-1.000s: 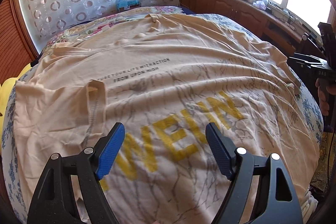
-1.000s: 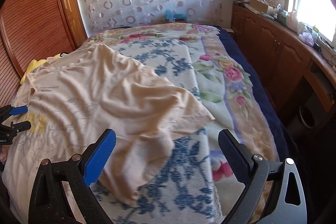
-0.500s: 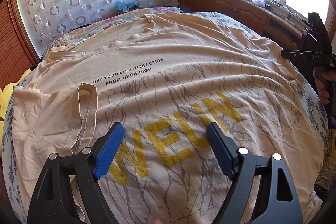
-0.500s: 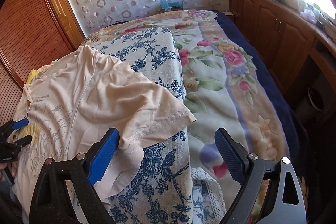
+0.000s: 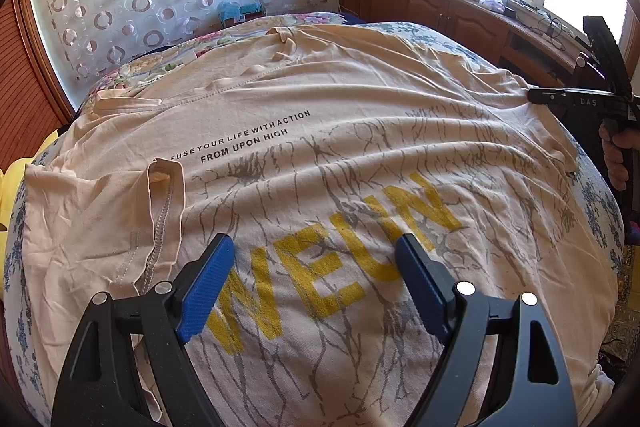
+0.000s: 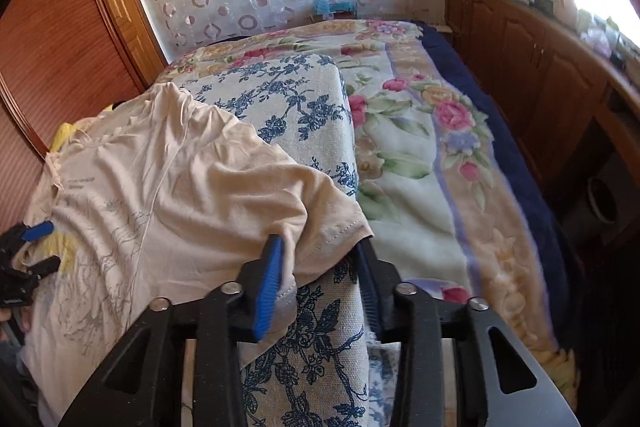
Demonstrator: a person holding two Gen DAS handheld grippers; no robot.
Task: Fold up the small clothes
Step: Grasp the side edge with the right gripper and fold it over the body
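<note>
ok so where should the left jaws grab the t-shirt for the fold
Probably the left sleeve, at its hem just ahead and left of the open left gripper. It lies flat and spread on the bed, so come down from above at the outer edge. That would mirror the right gripper, whose jaws have just closed on the opposite sleeve.

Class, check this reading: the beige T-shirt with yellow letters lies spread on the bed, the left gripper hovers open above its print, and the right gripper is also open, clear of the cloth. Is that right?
One part is wrong. The right gripper is not open: its jaws have just closed on the sleeve hem of the beige T-shirt with yellow letters, as the right wrist view shows. The shirt does lie spread on the bed, and the left gripper does hover open above the print.
</note>
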